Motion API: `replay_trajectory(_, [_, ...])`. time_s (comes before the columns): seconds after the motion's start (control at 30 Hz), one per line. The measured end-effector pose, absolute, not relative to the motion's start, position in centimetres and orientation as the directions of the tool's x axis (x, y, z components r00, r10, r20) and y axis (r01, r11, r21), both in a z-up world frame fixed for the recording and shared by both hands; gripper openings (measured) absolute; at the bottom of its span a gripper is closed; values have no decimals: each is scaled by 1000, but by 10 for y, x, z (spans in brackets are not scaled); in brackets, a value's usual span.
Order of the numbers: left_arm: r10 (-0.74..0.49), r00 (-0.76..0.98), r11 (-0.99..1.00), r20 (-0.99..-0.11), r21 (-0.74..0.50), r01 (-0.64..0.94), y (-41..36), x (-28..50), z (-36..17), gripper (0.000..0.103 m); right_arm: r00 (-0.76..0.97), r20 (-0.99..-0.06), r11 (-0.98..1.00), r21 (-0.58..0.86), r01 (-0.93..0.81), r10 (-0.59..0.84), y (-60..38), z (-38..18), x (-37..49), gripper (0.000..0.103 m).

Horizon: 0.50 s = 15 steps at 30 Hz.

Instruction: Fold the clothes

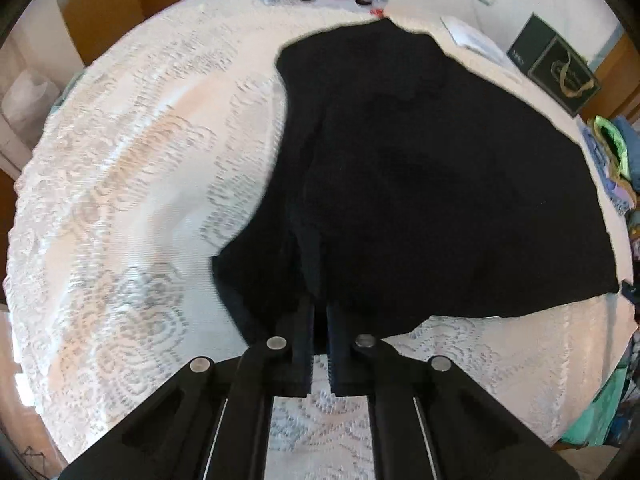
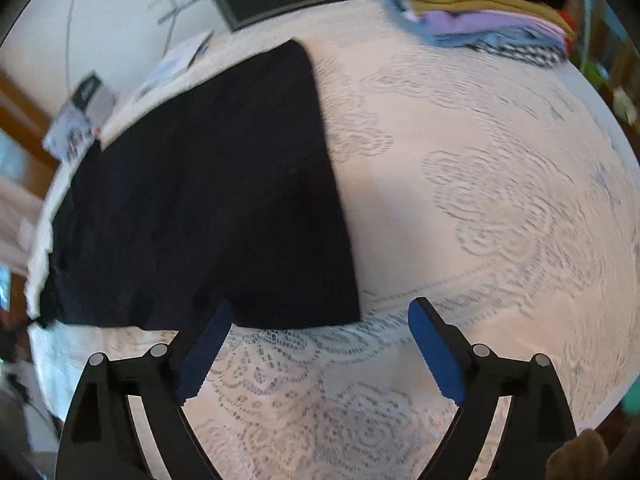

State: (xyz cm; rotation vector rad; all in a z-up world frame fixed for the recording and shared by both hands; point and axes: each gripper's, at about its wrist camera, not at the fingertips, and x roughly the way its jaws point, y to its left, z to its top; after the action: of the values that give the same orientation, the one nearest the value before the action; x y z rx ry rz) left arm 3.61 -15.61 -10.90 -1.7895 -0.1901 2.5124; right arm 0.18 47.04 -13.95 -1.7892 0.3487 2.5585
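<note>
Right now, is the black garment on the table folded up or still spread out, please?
Mostly spread: the black garment lies flat across the lace tablecloth, apart from a bunched corner near the left gripper.

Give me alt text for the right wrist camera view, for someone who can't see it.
The right gripper hangs open above the near right corner of a black garment spread flat on a white lace tablecloth, gripping nothing. A stack of folded clothes sits at the far right edge of the table.
</note>
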Motion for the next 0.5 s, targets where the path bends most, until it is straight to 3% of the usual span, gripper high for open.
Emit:
replay_trajectory(0.03, [112,-339,-990,-934,-133,37,-160,39,-104,3,-326,-940,-983,142,-115,-98,465,-143,-1,46])
replay_trajectory(0.07, [108,-349,-990,-931,-133,47,-166,43,-98,3,-294,-954,-990,96,-104,-61,459,-147,-3,6])
replay_trajectory(0.27, [59,-256,-990,-965,-88,106,-192,63,-115,4,-294,-956,-987,31,-159,17,473,-129,7,6])
replay_trajectory(0.37, [14,-178,-991,-984,-37,130,-197,72,-140,14,-229,-968,-981,-57,-185,99,486,-135,13,6])
replay_trajectory(0.43, [46,-210,-984,-977,-81,161,-201,78,-133,15,-260,-964,-976,6,-217,52,493,-128,21,7])
replay_trajectory(0.5, [42,-269,-984,-962,-87,155,-198,81,-119,23,-332,-943,-973,65,-222,13,492,-111,29,9])
